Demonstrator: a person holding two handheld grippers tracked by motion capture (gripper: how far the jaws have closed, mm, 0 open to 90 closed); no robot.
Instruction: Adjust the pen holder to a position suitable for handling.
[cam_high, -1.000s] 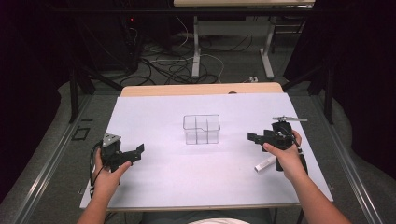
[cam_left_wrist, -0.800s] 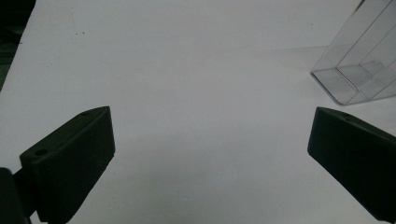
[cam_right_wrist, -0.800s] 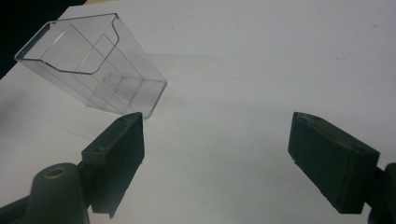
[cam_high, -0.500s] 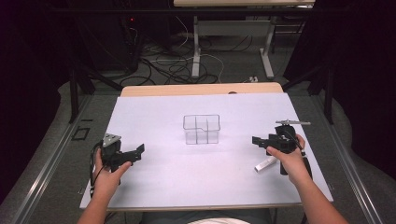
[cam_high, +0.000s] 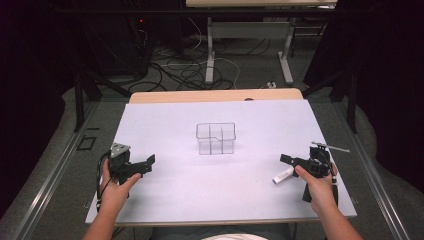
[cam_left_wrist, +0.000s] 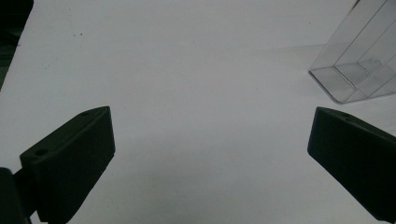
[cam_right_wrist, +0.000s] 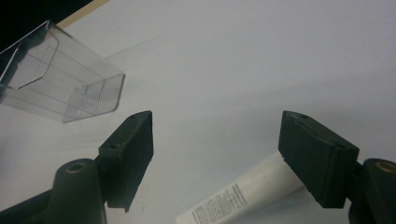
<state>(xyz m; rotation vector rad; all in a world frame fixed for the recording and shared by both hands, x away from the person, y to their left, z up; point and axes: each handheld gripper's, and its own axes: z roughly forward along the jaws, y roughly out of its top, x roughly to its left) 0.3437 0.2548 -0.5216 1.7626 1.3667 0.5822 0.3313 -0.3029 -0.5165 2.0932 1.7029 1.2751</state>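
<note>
Right gripper (cam_high: 289, 161) sat over the near right of the table (cam_high: 165, 120), jaws spread wide and gripping nothing. White tube (cam_high: 283, 175) lay flat just below and beside it; the right gripper view had the tube (cam_right_wrist: 243, 193) running under the right-hand jaw, not yet between the two. Looked like a lineup for a pick, jaws opened wide enough to straddle it. Left gripper (cam_high: 148, 163) was also spread, nothing in it, parked near left, probably just idling clear of the work. Clear plastic bin (cam_high: 216, 138) stood upright mid-table, well apart from both, divided into compartments. All compartments appeared empty; likely the drop target.
</note>
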